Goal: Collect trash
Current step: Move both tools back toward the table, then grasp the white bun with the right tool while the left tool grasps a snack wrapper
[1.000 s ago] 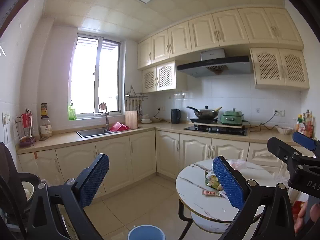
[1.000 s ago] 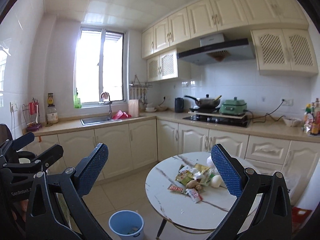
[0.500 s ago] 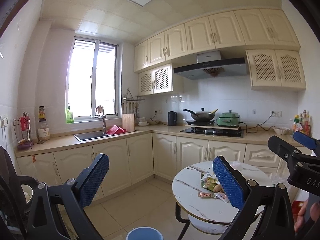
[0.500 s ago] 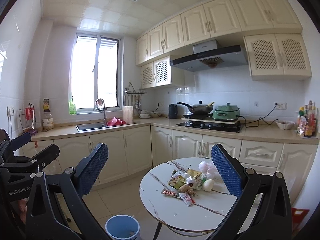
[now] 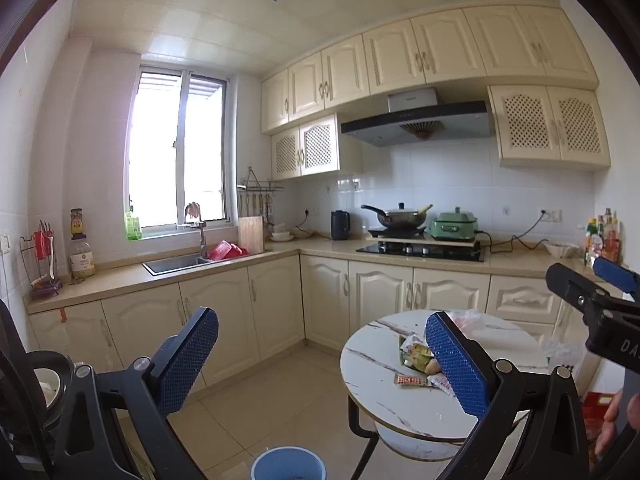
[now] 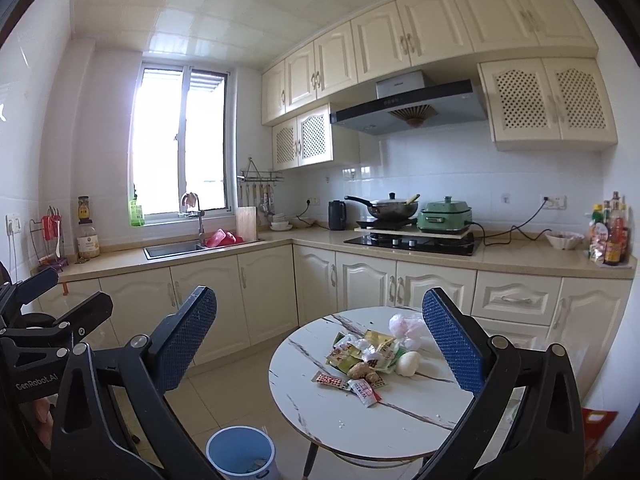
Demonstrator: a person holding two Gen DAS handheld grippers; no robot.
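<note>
Landmark: round marble-look table (image 6: 360, 420), standing on the tiled kitchen floor in front of the cream lower cabinets (image 6: 360, 280).
Left gripper (image 5: 320, 364): fingers spread wide apart, nothing between the blue pads; held up in the air, well short of the table and to its left.
Right gripper (image 6: 320, 340): fingers also wide apart and empty; raised in front of the table, facing it, not touching anything on it.
Trash pile (image 6: 360, 354): a heap of crumpled snack wrappers, mostly yellow and green, near the middle of the table top.
Loose packets (image 6: 332, 380): small red-and-white sachets lying flat on the table, just in front of the pile.
Plastic bag (image 6: 406, 326): thin, pinkish-white, crumpled, at the far side of the pile, toward the cabinets.
White round thing (image 6: 408, 362): rests on the table touching the right edge of the pile; cannot tell what it is.
Brown lumps (image 6: 360, 370): knobbly, ginger-like pieces at the front edge of the pile.
Bin (image 6: 240, 456): blue, round, open-topped, on the floor just left of the table's foot; a few scraps show inside.
Person: fingers (image 5: 612, 424) show at the far right of the left wrist view, beside the table.
</note>
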